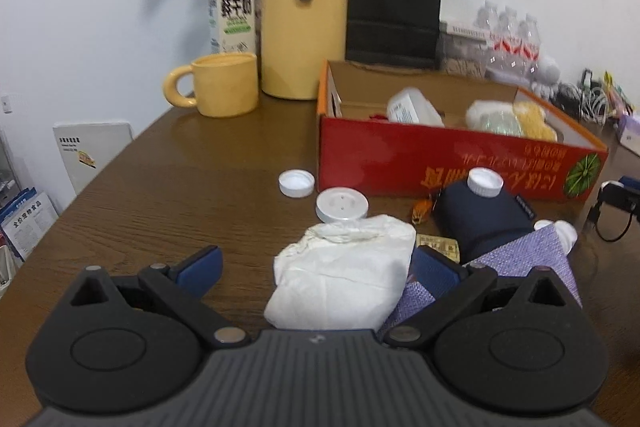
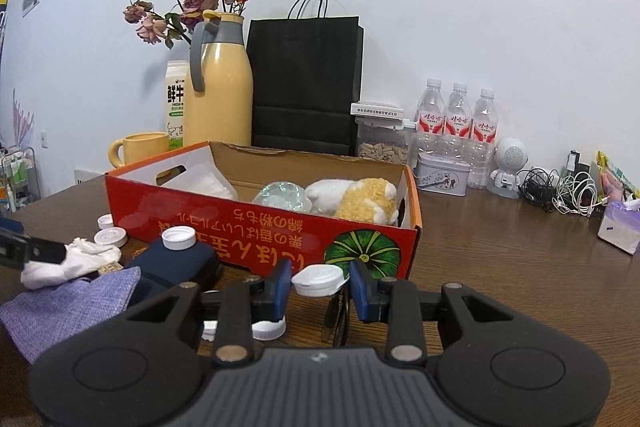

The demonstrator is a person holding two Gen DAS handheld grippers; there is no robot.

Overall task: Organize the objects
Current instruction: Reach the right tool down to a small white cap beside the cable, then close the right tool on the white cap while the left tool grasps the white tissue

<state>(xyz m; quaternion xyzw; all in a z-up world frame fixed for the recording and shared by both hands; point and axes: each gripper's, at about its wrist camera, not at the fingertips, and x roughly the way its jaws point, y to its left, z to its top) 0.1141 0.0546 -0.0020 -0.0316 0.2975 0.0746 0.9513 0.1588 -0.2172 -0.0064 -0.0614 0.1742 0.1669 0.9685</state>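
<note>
My left gripper (image 1: 318,267) is open wide, low over the table, with a crumpled white cloth (image 1: 344,279) lying between its blue fingers (image 1: 200,269). In the right wrist view my right gripper (image 2: 320,283) is shut on a small white flip-top lid (image 2: 318,279), held above the table just in front of the red cardboard box (image 2: 280,247). A navy bottle with a white cap (image 1: 482,215) lies on its side beside a purple fabric pouch (image 1: 532,259). Two loose white lids (image 1: 342,205) rest on the table near the box.
Inside the box (image 1: 400,155) are a white bottle (image 1: 412,107), a clear glassy lump (image 2: 282,197) and a plush toy (image 2: 356,199). Behind it stand a yellow mug (image 1: 224,85), a yellow jug (image 1: 304,15), a milk carton, a black paper bag and water bottles (image 2: 456,123).
</note>
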